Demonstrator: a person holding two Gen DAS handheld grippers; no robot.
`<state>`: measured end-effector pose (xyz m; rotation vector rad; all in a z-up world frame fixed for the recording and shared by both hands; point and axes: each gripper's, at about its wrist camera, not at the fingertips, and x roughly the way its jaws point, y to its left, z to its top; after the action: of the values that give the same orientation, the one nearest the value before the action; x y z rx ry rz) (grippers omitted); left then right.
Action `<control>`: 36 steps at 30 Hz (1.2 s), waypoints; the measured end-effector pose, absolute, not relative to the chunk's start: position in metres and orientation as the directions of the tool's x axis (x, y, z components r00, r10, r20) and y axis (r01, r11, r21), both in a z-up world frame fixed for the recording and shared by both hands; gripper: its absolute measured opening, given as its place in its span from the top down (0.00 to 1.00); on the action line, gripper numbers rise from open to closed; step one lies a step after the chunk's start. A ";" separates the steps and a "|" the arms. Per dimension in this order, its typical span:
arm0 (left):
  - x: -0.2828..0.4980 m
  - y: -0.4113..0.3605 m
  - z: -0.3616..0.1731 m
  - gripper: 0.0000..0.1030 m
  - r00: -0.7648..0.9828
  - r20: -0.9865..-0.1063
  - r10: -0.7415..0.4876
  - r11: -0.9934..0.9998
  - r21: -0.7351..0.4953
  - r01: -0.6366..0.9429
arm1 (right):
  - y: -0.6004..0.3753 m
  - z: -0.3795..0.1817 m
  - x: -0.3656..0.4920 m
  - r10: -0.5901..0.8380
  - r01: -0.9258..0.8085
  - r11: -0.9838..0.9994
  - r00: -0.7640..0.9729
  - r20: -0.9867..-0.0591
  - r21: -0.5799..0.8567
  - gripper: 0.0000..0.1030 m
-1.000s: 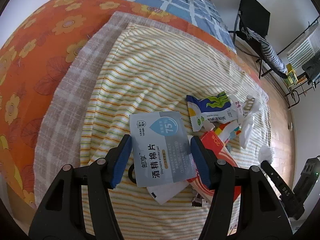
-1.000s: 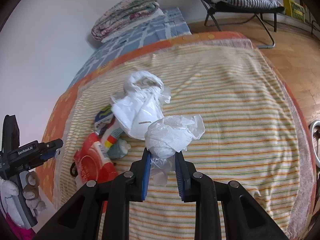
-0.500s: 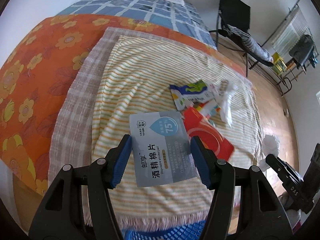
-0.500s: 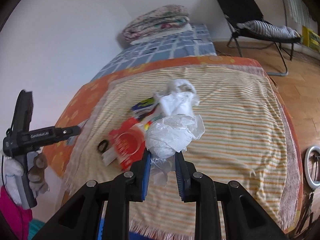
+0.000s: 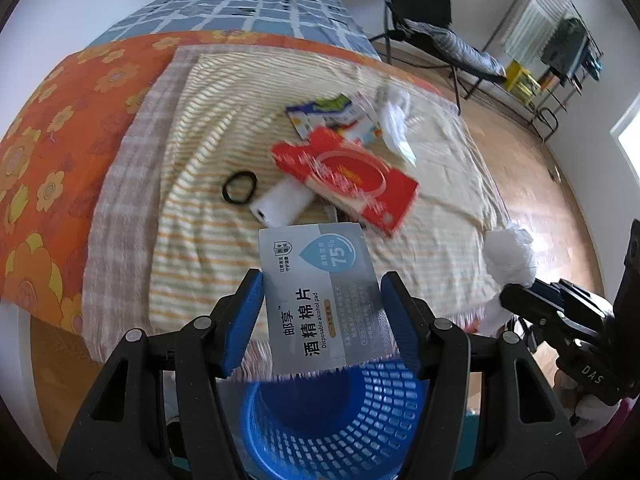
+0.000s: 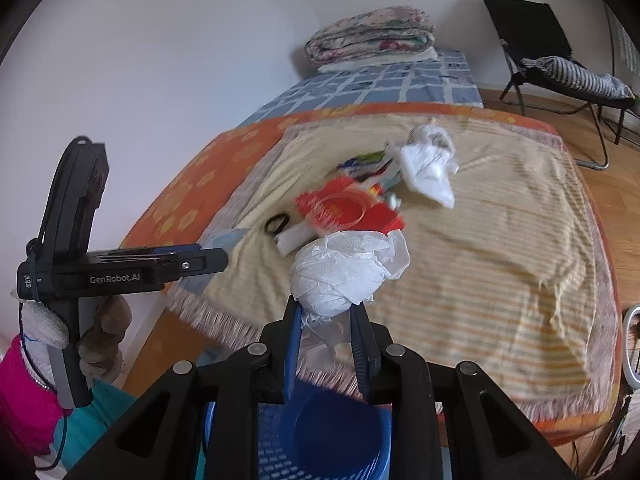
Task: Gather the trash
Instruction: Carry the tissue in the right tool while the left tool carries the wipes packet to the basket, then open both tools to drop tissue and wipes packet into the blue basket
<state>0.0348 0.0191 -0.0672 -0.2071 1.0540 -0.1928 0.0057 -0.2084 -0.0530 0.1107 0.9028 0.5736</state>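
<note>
Left gripper (image 5: 322, 322) is clamped on a grey alcohol pad sachet (image 5: 322, 300), pads on its 2 side edges, sachet poking forward past the tips. Right below it sits the blue mesh basket (image 5: 332, 420) by the foot of the bed. Right gripper (image 6: 326, 344) is pinched on a crumpled white tissue wad (image 6: 344, 270), also right above the basket. Left on the striped blanket (image 5: 208, 216): red wrapper (image 5: 348, 178), a black hair tie (image 5: 239, 187), white plastic bag (image 6: 428, 164).
</note>
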 end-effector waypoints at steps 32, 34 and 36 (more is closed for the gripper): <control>-0.046 -0.022 -0.161 0.39 0.296 -0.933 -0.206 0.966 -0.146 0.212 | -0.197 -0.146 -0.062 0.474 -0.439 0.839 0.298 -0.829 0.322 0.74; -0.046 -0.022 -0.164 0.38 0.288 -0.935 -0.207 0.966 -0.148 0.214 | -0.195 -0.148 -0.061 0.474 -0.441 0.838 0.295 -0.830 0.321 0.73; -0.047 -0.023 -0.166 0.38 0.287 -0.937 -0.200 0.967 -0.141 0.214 | -0.195 -0.149 -0.061 0.469 -0.442 0.839 0.293 -0.833 0.318 0.71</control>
<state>-0.0467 -0.0225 -0.1656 0.0127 1.2492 -0.2768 -0.0606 -0.1947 -0.1485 0.0285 1.1197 0.6069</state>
